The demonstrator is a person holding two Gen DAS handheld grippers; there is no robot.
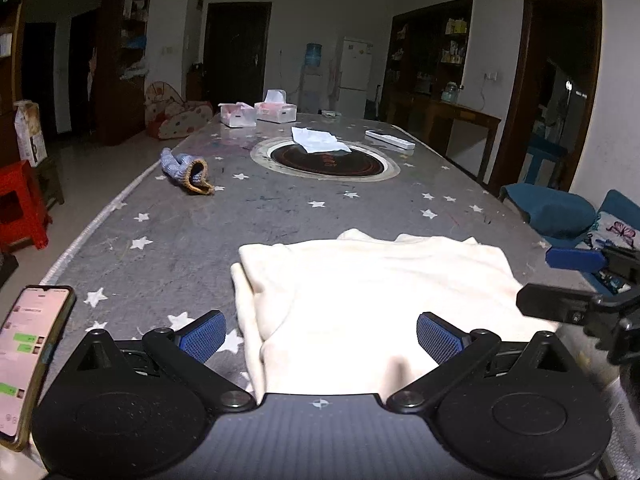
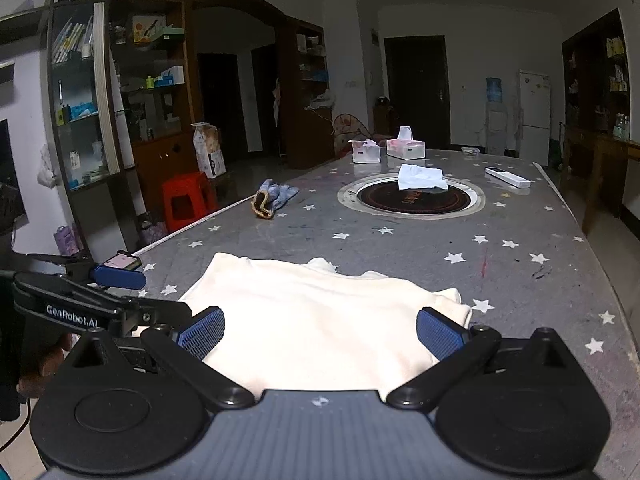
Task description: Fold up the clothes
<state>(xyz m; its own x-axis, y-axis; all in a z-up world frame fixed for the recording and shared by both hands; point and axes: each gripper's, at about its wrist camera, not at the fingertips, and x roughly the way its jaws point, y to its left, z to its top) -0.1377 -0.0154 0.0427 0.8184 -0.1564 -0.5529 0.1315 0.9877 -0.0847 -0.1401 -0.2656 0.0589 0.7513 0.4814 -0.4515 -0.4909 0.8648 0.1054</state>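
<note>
A cream-white garment (image 1: 372, 296) lies folded into a flat rectangle near the front edge of the grey star-patterned table (image 1: 200, 232). My left gripper (image 1: 320, 338) hovers open over its near left part, blue pads wide apart and empty. The right gripper (image 1: 568, 284) shows at the garment's right edge in the left wrist view, also open. In the right wrist view the same garment (image 2: 320, 320) spreads between the fingers of my right gripper (image 2: 320, 334), open and holding nothing. The left gripper (image 2: 116, 288) sits at the garment's left edge.
A phone (image 1: 28, 356) with a lit screen lies left of the garment. A blue knitted item (image 1: 186, 170) lies further back on the left. White cloth (image 1: 316, 140) rests on a round black inset (image 1: 326, 160); tissue boxes (image 1: 276, 110) and a remote (image 1: 390, 140) behind. Blue chairs (image 1: 556, 210) stand at right.
</note>
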